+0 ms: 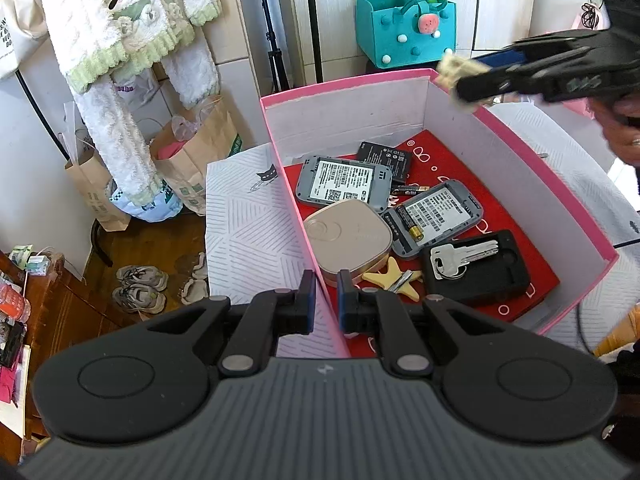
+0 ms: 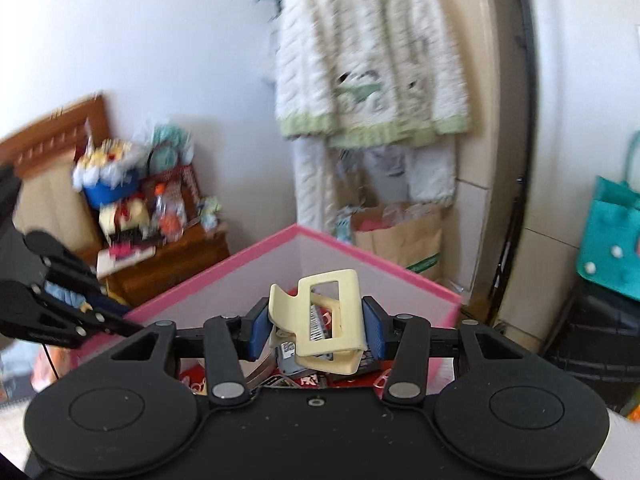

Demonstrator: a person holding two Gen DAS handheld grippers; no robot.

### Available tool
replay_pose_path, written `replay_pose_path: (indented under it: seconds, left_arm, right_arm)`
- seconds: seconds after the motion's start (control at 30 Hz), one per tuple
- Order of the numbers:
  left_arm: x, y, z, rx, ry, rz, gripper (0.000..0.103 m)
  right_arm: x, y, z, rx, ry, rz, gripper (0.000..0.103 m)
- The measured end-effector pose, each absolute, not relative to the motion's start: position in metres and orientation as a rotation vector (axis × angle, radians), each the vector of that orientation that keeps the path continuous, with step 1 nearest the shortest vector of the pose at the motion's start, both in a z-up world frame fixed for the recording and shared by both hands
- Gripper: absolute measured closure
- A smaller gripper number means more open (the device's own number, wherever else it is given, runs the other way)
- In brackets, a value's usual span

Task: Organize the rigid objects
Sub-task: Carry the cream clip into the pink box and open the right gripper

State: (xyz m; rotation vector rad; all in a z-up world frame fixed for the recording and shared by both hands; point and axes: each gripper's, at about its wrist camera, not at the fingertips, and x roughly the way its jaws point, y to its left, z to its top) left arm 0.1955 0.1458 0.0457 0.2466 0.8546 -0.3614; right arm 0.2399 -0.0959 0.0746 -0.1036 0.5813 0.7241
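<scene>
Pinching pink box wall (image 1: 298, 216), left tool (image 1: 326, 280) pressed together; right tool (image 2: 316, 322) clamps cream hair clip (image 2: 320, 320) (above rim).

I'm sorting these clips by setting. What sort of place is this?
Probably a lived-in home room: fluffy pyjamas hang by the wall, shoes lie on the wooden floor, and paper bags stand nearby.
</scene>
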Motion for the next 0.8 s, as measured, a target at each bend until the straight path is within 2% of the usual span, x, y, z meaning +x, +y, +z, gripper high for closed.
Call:
replay_pose_path:
  seconds: [0.37,0.53,0.8]
  left_arm:
    - [0.194,0.147,0.050,0.262,0.843,-0.390,0.093]
    - [0.193,0.150,0.050,0.254,0.837,-0.400,0.093]
    - [0.196,0.153,0.046,0.245,0.852,-0.416,0.093]
  right_arm:
    - [0.283,-0.041,0.028,-0.404,0.791,0.589,0.049]
    - [0.273,-0.050,0.036,-0.355,0.744,0.564,0.043]
    - [0.233,-0.116,0.077,-0.131,0.538,0.500,0.038]
